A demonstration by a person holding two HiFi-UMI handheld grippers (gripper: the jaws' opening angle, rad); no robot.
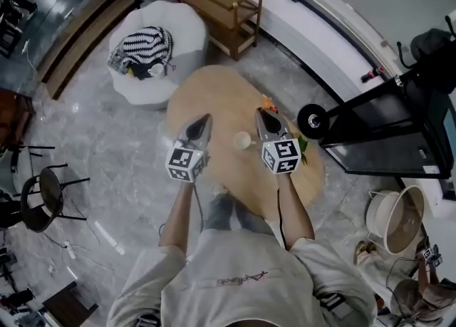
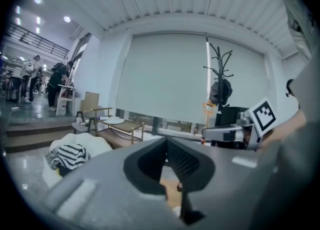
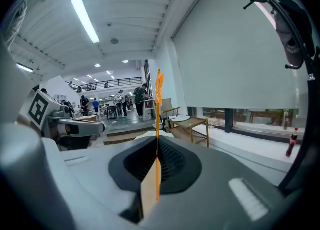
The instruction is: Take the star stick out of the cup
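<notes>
- You hold two grippers: one left gripper (image 1: 205, 117), one right gripper (image 1: 261, 113).
- You have one star stick (image 3: 158, 124).
- You see one cup (image 1: 242, 140).
- One bench (image 1: 214, 97).
- One white pouf (image 1: 178, 26).
- One red bottle (image 3: 290, 143).

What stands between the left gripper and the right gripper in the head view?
A small pale cup on the wooden table; the head view shows it in the gap between the left gripper and the right gripper.
</notes>
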